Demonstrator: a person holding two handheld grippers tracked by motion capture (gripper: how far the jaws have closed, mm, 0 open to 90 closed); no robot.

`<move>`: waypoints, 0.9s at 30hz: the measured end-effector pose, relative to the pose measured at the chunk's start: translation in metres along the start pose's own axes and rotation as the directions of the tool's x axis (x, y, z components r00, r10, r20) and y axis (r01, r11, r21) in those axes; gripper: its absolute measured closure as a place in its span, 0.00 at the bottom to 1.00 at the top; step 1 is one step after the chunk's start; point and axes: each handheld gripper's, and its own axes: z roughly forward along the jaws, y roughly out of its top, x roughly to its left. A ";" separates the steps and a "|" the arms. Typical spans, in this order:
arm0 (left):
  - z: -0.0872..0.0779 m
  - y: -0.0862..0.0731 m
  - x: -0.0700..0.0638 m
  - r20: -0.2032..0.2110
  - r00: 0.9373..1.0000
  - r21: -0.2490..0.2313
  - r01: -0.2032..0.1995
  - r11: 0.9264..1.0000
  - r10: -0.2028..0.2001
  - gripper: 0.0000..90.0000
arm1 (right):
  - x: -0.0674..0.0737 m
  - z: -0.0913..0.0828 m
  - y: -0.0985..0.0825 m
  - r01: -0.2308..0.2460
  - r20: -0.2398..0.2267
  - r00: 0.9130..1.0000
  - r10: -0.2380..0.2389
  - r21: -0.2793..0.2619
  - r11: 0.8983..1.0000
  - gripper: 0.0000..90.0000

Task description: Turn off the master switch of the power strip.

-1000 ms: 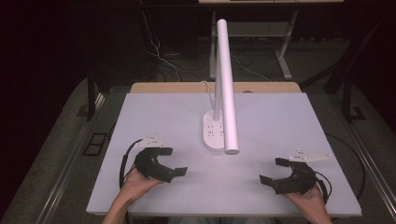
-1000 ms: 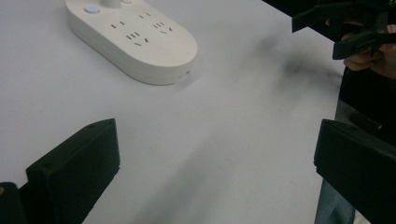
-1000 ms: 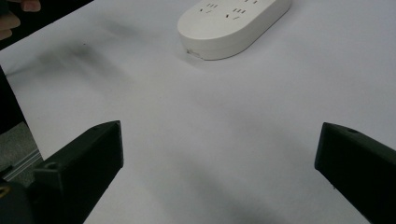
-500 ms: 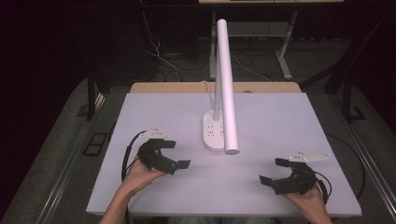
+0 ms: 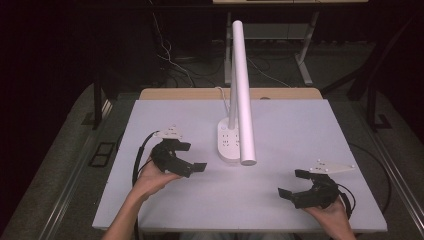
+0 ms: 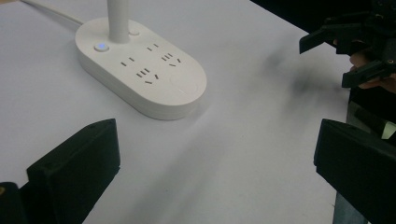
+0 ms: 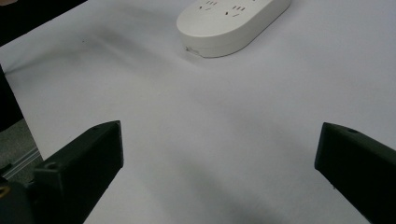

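High view: white rectangular table (image 5: 280,200) with a white oval lamp base with power sockets (image 5: 227,142) near the centre, white tubular lamp arm (image 5: 242,90) rising from it and leaning toward the camera. Left black two-jaw gripper (image 5: 192,156) sits left of the base, near it but not touching, jaws spread, nothing between them, pointing toward the base. Right black two-jaw gripper (image 5: 294,183) is at the near right part of the table, well apart from the base, jaws spread and empty. Person's hands hold both from the bottom edge.

Left gripper view: jaws wide apart at the bottom corners, bare table between. Socket base (image 6: 140,70) lies ahead and to the left, a lit blue button (image 6: 101,47) beside the lamp stem (image 6: 118,18). Right gripper (image 6: 348,58) shows at the far right, open.

Right gripper view: jaws spread, empty. Socket base (image 7: 233,21) at the top, well ahead; plain tabletop (image 7: 210,140) in between.
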 end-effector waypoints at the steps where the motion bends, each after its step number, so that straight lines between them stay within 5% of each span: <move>1: 0.000 0.001 0.001 -0.001 1.000 0.004 -0.003 1.000 0.003 0.00 | 0.000 0.000 0.000 0.001 0.000 1.000 -0.001 0.000 1.000 0.01; 27: 0.012 0.032 0.026 -0.035 0.999 0.031 -0.011 0.999 0.012 0.00 | 0.000 -0.001 -0.001 0.004 0.006 1.000 -0.004 0.001 1.000 0.01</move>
